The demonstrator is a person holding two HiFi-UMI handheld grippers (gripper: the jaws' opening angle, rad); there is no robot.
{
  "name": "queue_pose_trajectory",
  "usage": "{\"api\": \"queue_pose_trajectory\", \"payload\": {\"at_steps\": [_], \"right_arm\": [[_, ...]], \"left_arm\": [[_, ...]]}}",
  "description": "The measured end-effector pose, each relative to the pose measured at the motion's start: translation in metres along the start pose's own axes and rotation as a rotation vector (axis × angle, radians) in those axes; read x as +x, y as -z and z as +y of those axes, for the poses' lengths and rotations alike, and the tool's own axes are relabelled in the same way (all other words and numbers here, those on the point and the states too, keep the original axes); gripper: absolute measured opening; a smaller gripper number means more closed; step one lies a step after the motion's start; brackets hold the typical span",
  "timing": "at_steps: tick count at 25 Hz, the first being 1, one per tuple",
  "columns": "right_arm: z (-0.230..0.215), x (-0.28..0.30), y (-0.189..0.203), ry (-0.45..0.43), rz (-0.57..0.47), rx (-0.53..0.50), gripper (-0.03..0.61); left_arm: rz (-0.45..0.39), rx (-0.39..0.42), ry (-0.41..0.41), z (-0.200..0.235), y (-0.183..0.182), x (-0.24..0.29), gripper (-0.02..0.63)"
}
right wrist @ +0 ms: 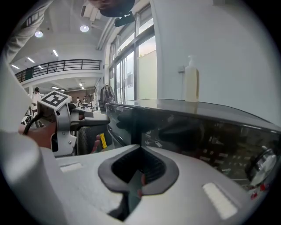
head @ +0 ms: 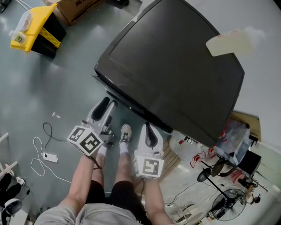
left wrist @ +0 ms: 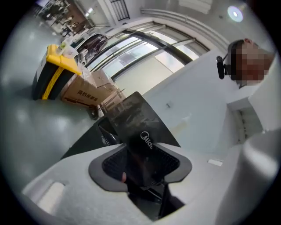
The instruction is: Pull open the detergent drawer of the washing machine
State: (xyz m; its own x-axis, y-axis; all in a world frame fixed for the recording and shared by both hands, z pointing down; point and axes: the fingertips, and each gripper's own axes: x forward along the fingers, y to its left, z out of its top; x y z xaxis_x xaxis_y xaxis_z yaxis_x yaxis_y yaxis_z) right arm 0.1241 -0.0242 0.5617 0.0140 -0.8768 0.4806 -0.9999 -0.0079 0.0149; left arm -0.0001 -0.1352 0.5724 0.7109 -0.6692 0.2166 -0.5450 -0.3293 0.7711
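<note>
A black washing machine (head: pixel 175 66) stands ahead, seen from above in the head view; a pale detergent bottle (head: pixel 228 41) lies on its lid. Its dark front panel (right wrist: pixel 197 127) with icons and a dial (right wrist: pixel 263 162) fills the right gripper view; I cannot make out the drawer's outline. My left gripper (head: pixel 105 107) hangs just before the machine's front left corner (left wrist: pixel 136 118), rolled sideways, jaws parted with nothing between them. My right gripper (head: pixel 151 134) sits close to the front edge, fingers together and empty. The left gripper (right wrist: pixel 66 123) also shows in the right gripper view.
A yellow bin (head: pixel 33 26) and a cardboard box (head: pixel 77 9) stand on the floor to the far left. A white cable with an adapter (head: pixel 46 154) lies at the left. Plastic bags (head: pixel 197 149) and a fan (head: pixel 228 202) crowd the right. The person's feet (head: pixel 125 134) are between the grippers.
</note>
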Motion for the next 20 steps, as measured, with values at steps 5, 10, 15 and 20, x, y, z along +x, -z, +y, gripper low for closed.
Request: {"api": "queue_pose_trajectory", "payload": {"at_steps": [5, 10, 15, 20], "right_arm": [[-0.003, 0.005, 0.006, 0.004, 0.023, -0.006, 0.005], [-0.011, 0.006, 0.011, 0.006, 0.04, -0.004, 0.005], [-0.015, 0.006, 0.017, 0.007, 0.05, -0.003, 0.005], [-0.012, 0.012, 0.023, 0.013, 0.066, 0.005, 0.005]], "left_arm": [[-0.086, -0.258, 0.134, 0.003, -0.009, 0.01, 0.289], [-0.187, -0.429, 0.235, 0.004, -0.015, 0.013, 0.328], [-0.23, -0.509, 0.289, -0.003, -0.017, 0.019, 0.333], [-0.289, -0.606, 0.31, 0.005, -0.026, 0.023, 0.336]]}}
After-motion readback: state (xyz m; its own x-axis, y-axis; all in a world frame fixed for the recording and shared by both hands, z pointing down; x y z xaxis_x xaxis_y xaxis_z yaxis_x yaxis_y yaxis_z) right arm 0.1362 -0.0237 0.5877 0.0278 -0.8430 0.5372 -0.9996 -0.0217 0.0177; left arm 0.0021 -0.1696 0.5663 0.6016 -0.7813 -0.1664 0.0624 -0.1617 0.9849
